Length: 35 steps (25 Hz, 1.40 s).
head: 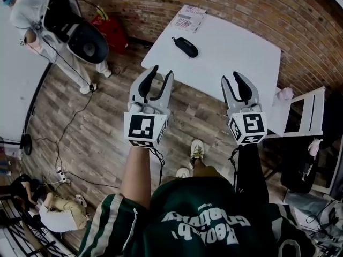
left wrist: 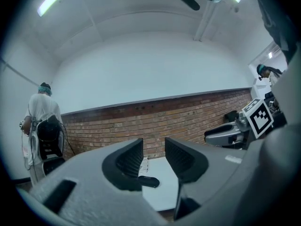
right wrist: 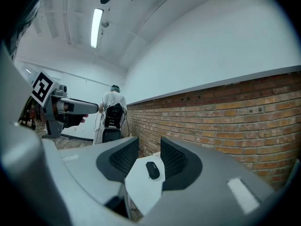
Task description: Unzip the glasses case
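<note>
- Lying flat on the white bench, toward its far left corner, the black glasses case is sitting near a stack of printed papers. Its zip is too small to make out, so calling it unopened is only a judgement.
- In the head view its long axis is running slantwise, from far-left to near-right, across the person's line of reach.
- The left gripper is hovering short of the bench edge, above the wooden floor. Its jaws are standing partly apart with nothing between the pads. The case is lying ahead of it and a little to its right, well apart.
- The right gripper is showing against the bench's near edge, its jaws likewise partly apart and empty. The case is lying ahead and to its left, farther off than from the left gripper.
- In the right gripper view the glasses case is appearing far off in the gap between the jaws.
- Both grippers are probably needing to travel forward, the left having the shorter way.
</note>
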Each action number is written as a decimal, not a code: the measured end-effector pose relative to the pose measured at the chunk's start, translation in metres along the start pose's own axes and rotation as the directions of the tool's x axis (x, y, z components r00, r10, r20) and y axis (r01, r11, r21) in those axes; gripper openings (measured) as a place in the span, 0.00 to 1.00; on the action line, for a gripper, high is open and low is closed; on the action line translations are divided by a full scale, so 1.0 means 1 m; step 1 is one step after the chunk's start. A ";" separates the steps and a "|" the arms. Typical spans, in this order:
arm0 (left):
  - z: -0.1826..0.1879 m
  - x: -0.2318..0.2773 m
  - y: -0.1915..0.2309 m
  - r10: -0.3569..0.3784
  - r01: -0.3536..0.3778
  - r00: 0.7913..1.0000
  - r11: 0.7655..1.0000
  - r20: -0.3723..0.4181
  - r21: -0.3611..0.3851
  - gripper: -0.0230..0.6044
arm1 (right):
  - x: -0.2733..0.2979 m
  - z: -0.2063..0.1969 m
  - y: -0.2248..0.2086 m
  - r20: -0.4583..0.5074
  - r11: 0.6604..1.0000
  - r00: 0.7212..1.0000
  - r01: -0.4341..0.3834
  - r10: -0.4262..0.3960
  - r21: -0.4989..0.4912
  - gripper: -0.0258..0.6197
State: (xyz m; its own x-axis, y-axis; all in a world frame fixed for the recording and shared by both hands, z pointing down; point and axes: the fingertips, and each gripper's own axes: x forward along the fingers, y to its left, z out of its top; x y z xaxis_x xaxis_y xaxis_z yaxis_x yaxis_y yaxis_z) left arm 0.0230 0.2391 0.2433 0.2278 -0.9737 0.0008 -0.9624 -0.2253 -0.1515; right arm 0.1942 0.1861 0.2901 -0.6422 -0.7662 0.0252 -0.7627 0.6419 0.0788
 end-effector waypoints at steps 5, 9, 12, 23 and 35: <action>0.004 0.051 0.019 0.032 -0.032 0.999 0.999 0.006 0.011 0.26 | 0.054 0.008 -0.033 0.028 0.999 0.999 -0.032 0.032 0.000 0.29; 0.001 0.078 0.028 0.054 -0.054 0.999 0.998 -0.004 0.018 0.26 | 0.082 0.006 -0.050 0.035 0.998 0.998 -0.057 0.057 0.008 0.29; -0.002 0.094 0.033 0.056 -0.056 0.998 0.998 -0.009 0.018 0.26 | 0.097 0.002 -0.058 0.032 0.998 0.997 -0.068 0.068 0.014 0.29; -0.018 0.159 0.067 0.002 -0.001 1.000 1.000 -0.028 0.015 0.26 | 0.162 -0.004 -0.077 0.017 0.998 0.998 -0.061 0.060 0.024 0.29; -0.064 0.294 0.116 -0.285 0.286 0.957 0.958 -0.059 0.011 0.24 | 0.275 -0.029 -0.112 -0.076 0.996 0.993 0.088 -0.085 0.034 0.29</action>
State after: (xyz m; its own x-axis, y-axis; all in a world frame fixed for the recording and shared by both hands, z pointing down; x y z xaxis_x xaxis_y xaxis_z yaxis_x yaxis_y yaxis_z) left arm -0.0311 -0.0754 0.2893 0.4834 -0.8694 0.1023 -0.8554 -0.4940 -0.1557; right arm 0.1052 -0.0978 0.3172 -0.5673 -0.8181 0.0943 -0.8183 0.5729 0.0466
